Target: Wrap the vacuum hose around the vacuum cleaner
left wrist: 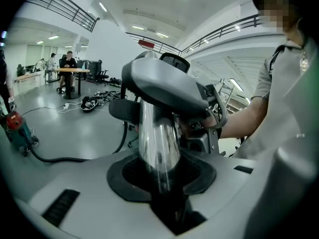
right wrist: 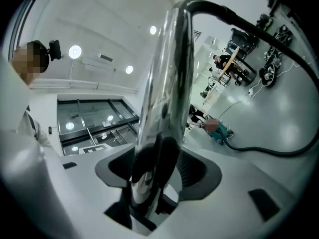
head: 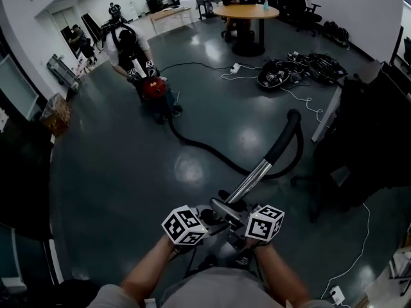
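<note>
A chrome vacuum tube (head: pixel 252 179) rises from between my two grippers to a black curved handle (head: pixel 287 136). From there the black hose (head: pixel 212 153) loops down and runs across the floor to the red vacuum cleaner (head: pixel 154 90) far ahead. My left gripper (head: pixel 209 218) is shut on the tube (left wrist: pixel 159 148), low on its length. My right gripper (head: pixel 243 226) sits just beside it, and the tube (right wrist: pixel 162 108) stands between its jaws with a gap at one pad. The cleaner (right wrist: pixel 219 131) and hose (right wrist: pixel 269 151) also show in the right gripper view.
Another person (head: pixel 128 43) bends over the vacuum cleaner with grippers. A black office chair (head: pixel 359 146) stands close on the right beside a desk edge. A heap of cables (head: pixel 295 69) and a power strip (head: pixel 236 68) lie ahead, with a round table (head: pixel 246 11) beyond.
</note>
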Available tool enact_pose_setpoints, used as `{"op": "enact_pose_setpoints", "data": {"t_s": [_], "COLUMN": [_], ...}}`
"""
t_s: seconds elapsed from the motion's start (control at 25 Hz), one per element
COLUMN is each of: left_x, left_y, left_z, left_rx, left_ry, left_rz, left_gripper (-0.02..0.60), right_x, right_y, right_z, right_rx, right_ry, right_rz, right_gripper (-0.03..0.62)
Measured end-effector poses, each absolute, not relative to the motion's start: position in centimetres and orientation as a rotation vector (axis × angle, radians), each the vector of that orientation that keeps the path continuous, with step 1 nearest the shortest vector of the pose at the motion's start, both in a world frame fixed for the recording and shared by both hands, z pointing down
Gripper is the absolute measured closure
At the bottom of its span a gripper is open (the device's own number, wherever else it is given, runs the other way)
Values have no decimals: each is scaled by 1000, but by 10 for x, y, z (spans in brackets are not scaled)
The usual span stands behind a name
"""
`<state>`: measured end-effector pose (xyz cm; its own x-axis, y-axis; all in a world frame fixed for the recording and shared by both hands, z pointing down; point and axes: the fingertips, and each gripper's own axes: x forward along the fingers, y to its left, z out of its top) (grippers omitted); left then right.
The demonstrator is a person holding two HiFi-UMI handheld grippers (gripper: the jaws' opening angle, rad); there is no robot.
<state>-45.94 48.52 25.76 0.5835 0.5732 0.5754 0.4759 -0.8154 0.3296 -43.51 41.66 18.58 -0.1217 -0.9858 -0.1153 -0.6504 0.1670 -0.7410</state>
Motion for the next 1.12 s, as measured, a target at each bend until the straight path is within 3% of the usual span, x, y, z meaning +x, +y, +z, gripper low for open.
{"op": "enact_pose_setpoints", "data": {"t_s": [0.24,0.52,0.68,1.12], "left_x": [-464,-469,-483,-509], "left_y": [477,460,441,339], "left_z": [268,272,281,289], "left_rx": [2713,2784,2827,2829], "left_ry": [723,624,647,664], "left_rz": [1110,1063,1147,1159], "left_gripper": [454,446,362,345], "right_x": [-449,-452,-436,-408], "right_y": [399,382,365,309], "right_z": [190,194,195,210], "right_rx": [-1564,-1627,-1715,-1999], "right_ry": [1977,1988,1911,1879], "right_rz": [-763,-816,-852,-879], "right_gripper": [428,437,445,448]}}
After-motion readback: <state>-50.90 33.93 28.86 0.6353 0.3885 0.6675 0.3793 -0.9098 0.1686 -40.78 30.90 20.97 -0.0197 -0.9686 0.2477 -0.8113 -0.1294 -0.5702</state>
